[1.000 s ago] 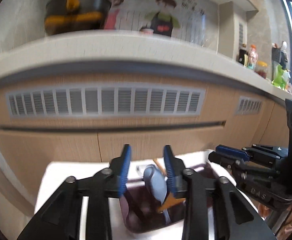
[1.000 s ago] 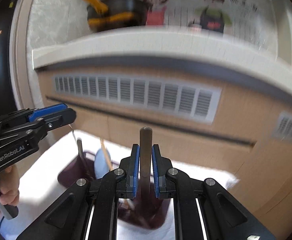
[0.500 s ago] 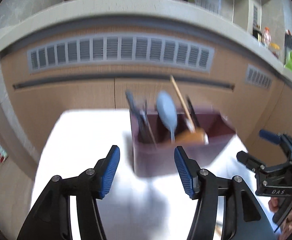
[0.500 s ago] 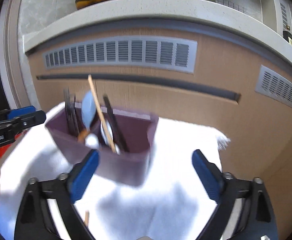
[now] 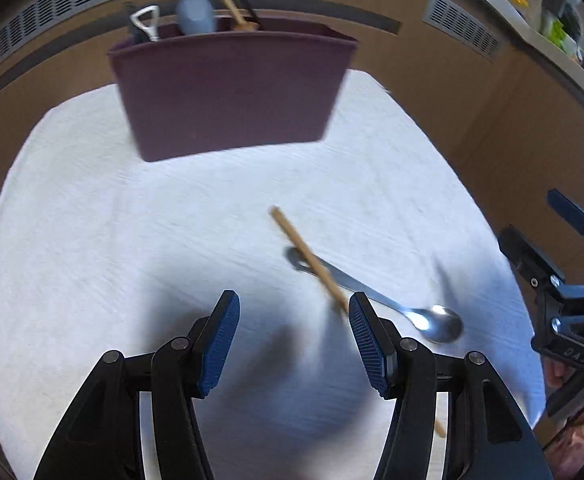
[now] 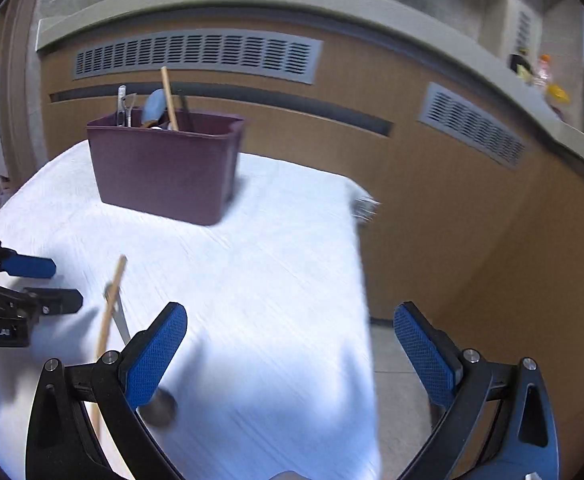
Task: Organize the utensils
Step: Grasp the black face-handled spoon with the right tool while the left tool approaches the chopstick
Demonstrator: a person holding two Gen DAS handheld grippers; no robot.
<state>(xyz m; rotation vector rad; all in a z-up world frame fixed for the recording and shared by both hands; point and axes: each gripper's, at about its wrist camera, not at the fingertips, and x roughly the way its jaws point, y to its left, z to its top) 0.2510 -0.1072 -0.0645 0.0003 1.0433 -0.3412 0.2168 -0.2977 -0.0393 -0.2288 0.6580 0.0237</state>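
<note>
Hiding the chopstick (image 5: 305,258) end, left gripper (image 5: 293,338) spread empty, right gripper (image 6: 290,354) spread, covering spoon (image 6: 160,404) handle, holder (image 6: 164,168) contents blurred

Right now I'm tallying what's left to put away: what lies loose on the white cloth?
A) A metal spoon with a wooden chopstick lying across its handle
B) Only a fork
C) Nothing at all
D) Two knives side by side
A: the metal spoon lies on the white cloth with a wooden chopstick crossing its handle, outside the maroon utensil holder.
</note>
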